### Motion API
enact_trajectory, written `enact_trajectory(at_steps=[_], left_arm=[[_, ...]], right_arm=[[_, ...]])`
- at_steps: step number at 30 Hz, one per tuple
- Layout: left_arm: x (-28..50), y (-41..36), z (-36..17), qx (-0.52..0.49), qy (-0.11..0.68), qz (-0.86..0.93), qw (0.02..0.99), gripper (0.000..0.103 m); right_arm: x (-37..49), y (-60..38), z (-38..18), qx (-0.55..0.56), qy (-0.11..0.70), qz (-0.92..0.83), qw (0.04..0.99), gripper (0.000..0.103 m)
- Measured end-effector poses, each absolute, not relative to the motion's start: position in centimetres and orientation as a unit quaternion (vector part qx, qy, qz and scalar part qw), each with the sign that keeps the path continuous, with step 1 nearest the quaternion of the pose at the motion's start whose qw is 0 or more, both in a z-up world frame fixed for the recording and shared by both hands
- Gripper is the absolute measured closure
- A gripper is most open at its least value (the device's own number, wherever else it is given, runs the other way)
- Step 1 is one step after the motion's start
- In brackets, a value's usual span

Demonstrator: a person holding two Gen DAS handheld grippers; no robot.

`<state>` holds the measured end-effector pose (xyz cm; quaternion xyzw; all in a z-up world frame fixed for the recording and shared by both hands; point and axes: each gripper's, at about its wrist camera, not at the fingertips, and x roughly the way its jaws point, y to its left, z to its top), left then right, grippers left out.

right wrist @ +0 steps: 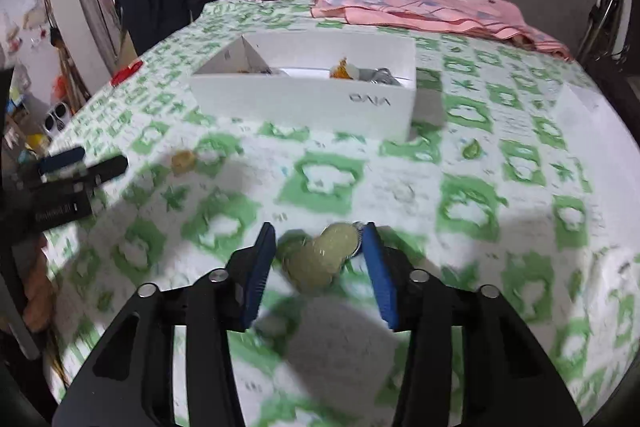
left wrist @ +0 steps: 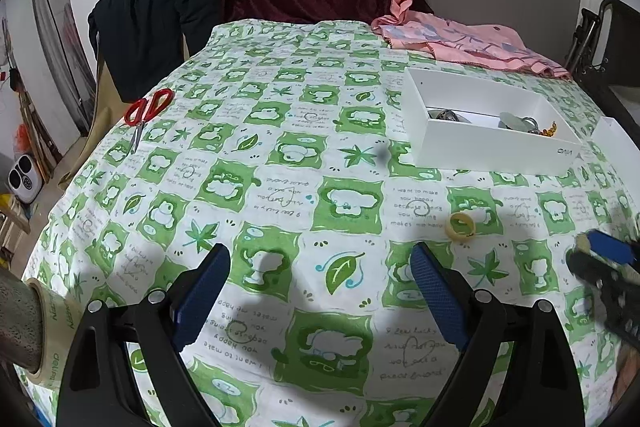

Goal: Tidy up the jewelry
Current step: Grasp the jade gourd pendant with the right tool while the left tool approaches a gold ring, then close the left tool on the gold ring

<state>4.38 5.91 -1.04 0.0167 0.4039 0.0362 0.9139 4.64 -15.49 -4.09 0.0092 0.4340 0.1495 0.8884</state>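
A white box [left wrist: 492, 143] holds several jewelry pieces; it also shows in the right wrist view [right wrist: 308, 99]. A pale yellow ring [left wrist: 461, 225] lies on the green patterned tablecloth, blurred in the right wrist view [right wrist: 183, 161]. My right gripper [right wrist: 320, 239] is shut on a pale green pendant [right wrist: 324, 259] and holds it above the cloth; the view is blurred by motion. My left gripper [left wrist: 320, 259] is open and empty over the cloth, left of the ring. The right gripper shows in the left wrist view [left wrist: 600, 259]; the left gripper shows in the right wrist view [right wrist: 80, 163].
Red scissors [left wrist: 146, 111] lie at the table's left edge. A pink cloth [left wrist: 460, 43] lies at the far right. A second white box [left wrist: 618, 147] stands right of the first. A tape roll [left wrist: 48, 331] sits near left. Draped chairs stand behind the table.
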Motion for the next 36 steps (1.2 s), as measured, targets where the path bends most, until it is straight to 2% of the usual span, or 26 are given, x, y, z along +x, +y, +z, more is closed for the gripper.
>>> enact_trajectory(at_steps=[8, 13, 14, 15, 16, 23, 30, 31, 34, 36], left_arm=[[4.4, 5.8, -1.0, 0.021, 0.405, 0.033, 0.914, 0.013], [4.3, 5.6, -1.0, 0.029, 0.403, 0.035, 0.914, 0.013], [4.3, 5.6, -1.0, 0.029, 0.403, 0.035, 0.914, 0.013], [4.3, 5.6, -1.0, 0.029, 0.404, 0.035, 0.914, 0.013], [4.3, 5.5, -1.0, 0.03, 0.403, 0.034, 0.914, 0.013], [3.8, 3.6, -0.8, 0.058, 0.388, -0.008, 0.92, 0.014], [4.2, 0.3, -0.7, 0.1, 0.376, -0.06, 0.919, 0.02], [4.6, -0.1, -0.9, 0.102, 0.379, -0.064, 0.918, 0.022], [5.8, -0.8, -1.5, 0.107, 0.395, -0.076, 0.909, 0.036], [6.6, -0.9, -2.0, 0.107, 0.41, -0.084, 0.902, 0.051]], right_arm=[[2.7, -16.5, -4.1, 0.019, 0.434, 0.13, 0.892, 0.06], [3.3, -14.2, -4.4, -0.031, 0.437, 0.118, 0.891, 0.052], [3.2, -13.8, -4.4, -0.045, 0.436, 0.112, 0.892, 0.053], [3.1, -13.8, -4.4, -0.048, 0.435, 0.111, 0.892, 0.059], [3.1, -14.0, -4.4, -0.045, 0.433, 0.11, 0.893, 0.074], [3.0, -17.9, -4.4, 0.045, 0.431, 0.122, 0.893, 0.073], [3.3, -18.5, -4.4, 0.063, 0.433, 0.127, 0.89, 0.073], [3.3, -18.5, -4.4, 0.064, 0.433, 0.128, 0.89, 0.073], [3.3, -18.4, -4.4, 0.064, 0.432, 0.128, 0.89, 0.073], [3.3, -18.4, -4.4, 0.063, 0.433, 0.128, 0.89, 0.073]])
